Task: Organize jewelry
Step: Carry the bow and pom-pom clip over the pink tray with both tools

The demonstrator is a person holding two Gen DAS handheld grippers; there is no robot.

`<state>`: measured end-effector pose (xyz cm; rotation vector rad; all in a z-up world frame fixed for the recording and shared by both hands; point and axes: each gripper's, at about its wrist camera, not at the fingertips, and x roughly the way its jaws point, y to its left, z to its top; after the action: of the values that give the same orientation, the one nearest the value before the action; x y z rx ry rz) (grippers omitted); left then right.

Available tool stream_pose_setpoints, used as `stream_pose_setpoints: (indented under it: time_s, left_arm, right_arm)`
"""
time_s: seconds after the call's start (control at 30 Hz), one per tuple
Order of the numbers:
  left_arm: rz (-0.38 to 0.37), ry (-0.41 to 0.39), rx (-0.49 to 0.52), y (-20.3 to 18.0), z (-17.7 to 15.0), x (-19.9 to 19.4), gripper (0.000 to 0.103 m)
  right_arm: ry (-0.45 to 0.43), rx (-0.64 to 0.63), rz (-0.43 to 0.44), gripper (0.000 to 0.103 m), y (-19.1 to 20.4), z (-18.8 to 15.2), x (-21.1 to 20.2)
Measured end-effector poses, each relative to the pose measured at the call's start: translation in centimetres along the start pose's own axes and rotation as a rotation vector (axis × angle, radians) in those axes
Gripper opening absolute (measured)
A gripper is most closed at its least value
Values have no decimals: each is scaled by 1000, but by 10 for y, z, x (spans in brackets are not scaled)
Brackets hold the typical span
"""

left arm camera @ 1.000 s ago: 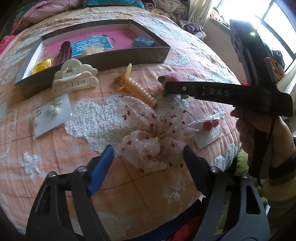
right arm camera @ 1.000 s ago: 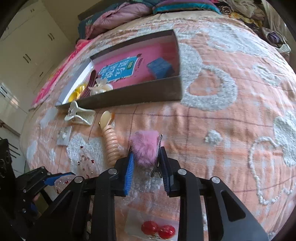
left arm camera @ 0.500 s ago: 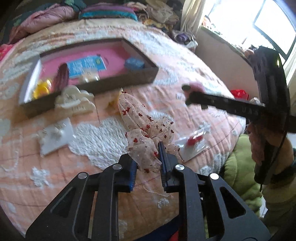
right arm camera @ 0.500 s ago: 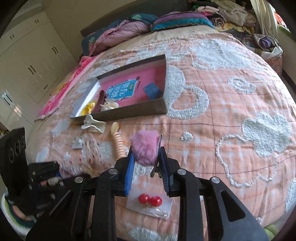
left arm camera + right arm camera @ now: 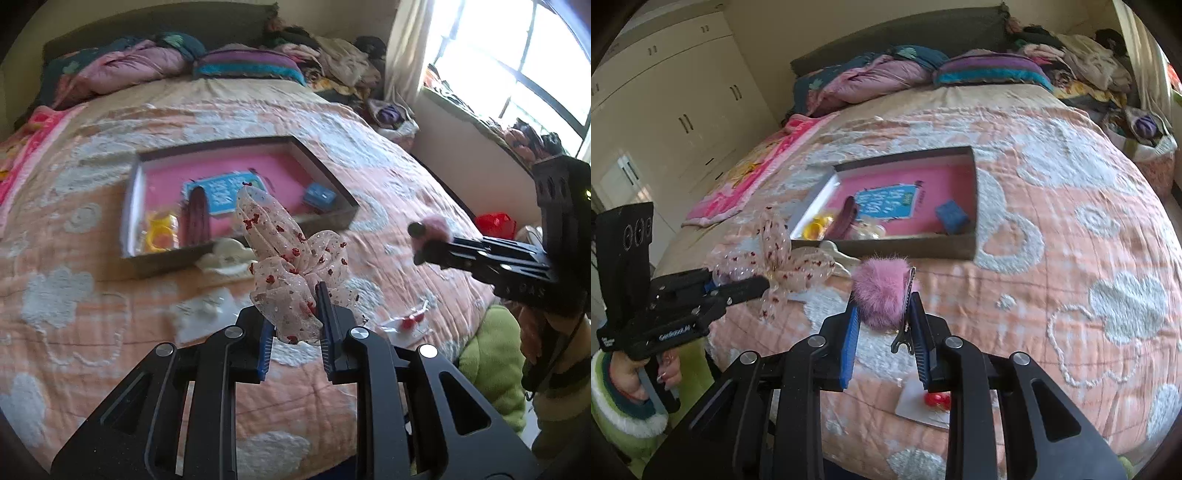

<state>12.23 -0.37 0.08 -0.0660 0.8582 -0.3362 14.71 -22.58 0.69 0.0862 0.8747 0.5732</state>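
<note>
My left gripper (image 5: 295, 321) is shut on a sheer bow with red specks (image 5: 288, 258), held up above the bed. The same bow (image 5: 783, 258) shows at the left of the right wrist view, pinched in the left gripper (image 5: 753, 284). My right gripper (image 5: 884, 314) is shut on a pink fluffy pompom hair clip (image 5: 882, 291), also lifted off the bed; the pompom clip (image 5: 432, 227) appears at the right of the left wrist view. A shallow box with a pink floor (image 5: 340, 192) (image 5: 973, 206) lies on the bed beyond both, holding a blue card, a small blue box, a dark clip and yellow pieces.
A cream claw clip (image 5: 225, 254) lies against the box's near wall. A card with red earrings (image 5: 406, 325) (image 5: 934, 400) and another white earring card (image 5: 207, 310) lie on the peach bedspread (image 5: 1071, 258). Pillows and clothes pile at the headboard; a window is on the right.
The left gripper shut on the speckled bow and raised it off the bed. The right gripper rose with the pink pompom clip. Both views now sit higher over the bed.
</note>
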Motion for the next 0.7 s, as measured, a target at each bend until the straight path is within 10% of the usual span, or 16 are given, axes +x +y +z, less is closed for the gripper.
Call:
stream_pose_setpoints:
  time_s: [0.7]
  left_arm:
    - [85,-102,-85,51,33,-30,15]
  right_arm:
    - [-52,-107,55,25,46,49,10]
